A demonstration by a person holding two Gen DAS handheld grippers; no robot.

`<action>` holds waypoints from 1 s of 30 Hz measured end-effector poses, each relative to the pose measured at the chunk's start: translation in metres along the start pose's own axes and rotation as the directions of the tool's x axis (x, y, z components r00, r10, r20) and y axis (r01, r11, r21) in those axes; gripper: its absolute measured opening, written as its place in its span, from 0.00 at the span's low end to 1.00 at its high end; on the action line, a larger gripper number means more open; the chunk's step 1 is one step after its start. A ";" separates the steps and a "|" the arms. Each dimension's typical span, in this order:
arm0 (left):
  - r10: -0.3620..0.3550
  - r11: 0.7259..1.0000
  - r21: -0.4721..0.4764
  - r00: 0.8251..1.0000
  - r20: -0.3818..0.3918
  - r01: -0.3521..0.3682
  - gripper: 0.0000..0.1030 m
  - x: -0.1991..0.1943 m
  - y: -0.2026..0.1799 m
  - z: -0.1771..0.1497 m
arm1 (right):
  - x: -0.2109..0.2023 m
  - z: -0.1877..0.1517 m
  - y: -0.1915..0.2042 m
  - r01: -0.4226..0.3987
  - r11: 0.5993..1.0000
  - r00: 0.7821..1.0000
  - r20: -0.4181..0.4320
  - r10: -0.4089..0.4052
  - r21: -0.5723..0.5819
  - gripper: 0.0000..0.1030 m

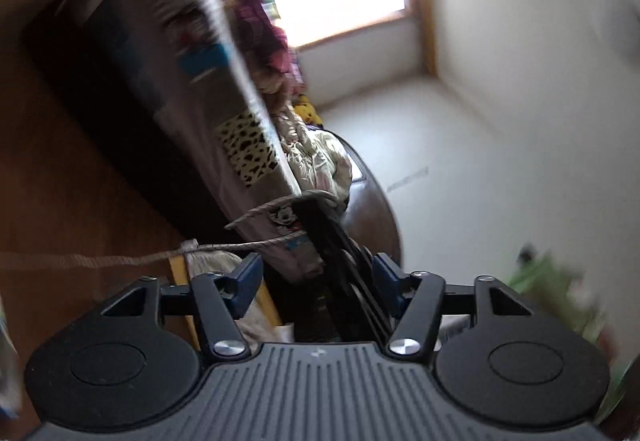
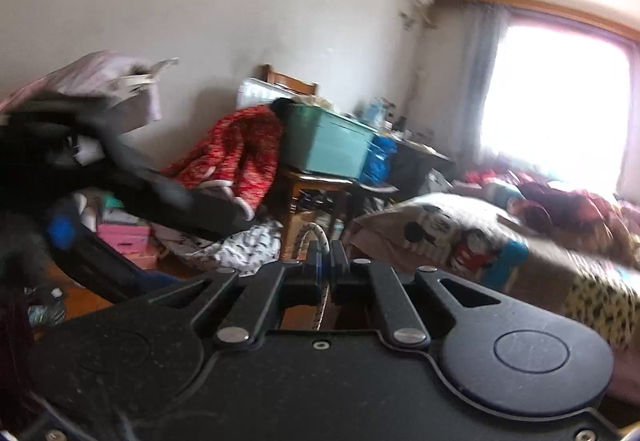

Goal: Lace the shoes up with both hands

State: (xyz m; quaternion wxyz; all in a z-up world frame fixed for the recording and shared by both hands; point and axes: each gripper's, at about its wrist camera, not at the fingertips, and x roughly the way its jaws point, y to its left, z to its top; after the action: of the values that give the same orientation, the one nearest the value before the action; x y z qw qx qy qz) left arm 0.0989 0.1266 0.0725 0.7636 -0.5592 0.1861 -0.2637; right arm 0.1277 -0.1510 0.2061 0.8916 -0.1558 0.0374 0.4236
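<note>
The left gripper (image 1: pixel 316 273) is hanging with its blue fingers (image 1: pixel 248 275) spread wide apart, gripping nothing, while a pale shoelace (image 1: pixel 120 260) is stretching taut across the view just beyond those fingers, running off toward the wooden floor (image 1: pixel 60 181). The bed (image 1: pixel 224 93) with its cartoon-print cover is tilting steeply through this blurred view — the lace is passing in front of its near corner. The right gripper (image 2: pixel 325 261) is holding its jaws pressed together on a lace (image 2: pixel 316 235), which is arching up in a small loop above them, with the bed (image 2: pixel 460 237) lying just to the right of it. A teal bin (image 2: pixel 332 147) is sitting on a wooden table left of the bed. The shoe itself is not showing in either view.
</note>
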 end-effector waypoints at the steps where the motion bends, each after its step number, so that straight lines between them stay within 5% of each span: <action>1: 0.000 0.999 -0.043 1.000 0.019 0.001 0.49 0.002 0.009 0.002 | 0.000 0.000 0.004 -0.007 1.000 1.000 -0.004 0.007 -0.022 0.03; 7: 0.003 0.994 -0.105 0.996 0.091 0.006 0.32 0.002 0.033 0.016 | 0.002 -0.008 0.015 -0.044 0.995 0.998 -0.057 0.039 -0.092 0.03; 15: -0.022 0.997 -0.076 0.995 0.097 0.030 0.31 0.007 0.033 0.024 | 0.003 -0.018 0.020 -0.078 0.991 0.992 -0.102 0.067 -0.112 0.03; 20: -0.002 1.000 0.007 0.996 0.091 0.002 0.18 -0.003 0.020 0.018 | 0.005 -0.022 0.024 -0.094 0.988 0.989 -0.123 0.079 -0.122 0.03; 30: 0.018 0.987 0.156 0.995 0.102 -0.034 0.13 -0.012 0.001 0.012 | 0.007 -0.029 0.029 -0.116 0.985 0.983 -0.159 0.095 -0.131 0.03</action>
State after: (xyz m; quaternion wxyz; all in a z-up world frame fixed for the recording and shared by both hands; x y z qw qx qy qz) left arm 0.0969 0.1431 0.0755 0.8171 -0.5073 0.1334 -0.2392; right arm 0.1114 -0.1374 0.1699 0.8492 -0.2475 0.0835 0.4589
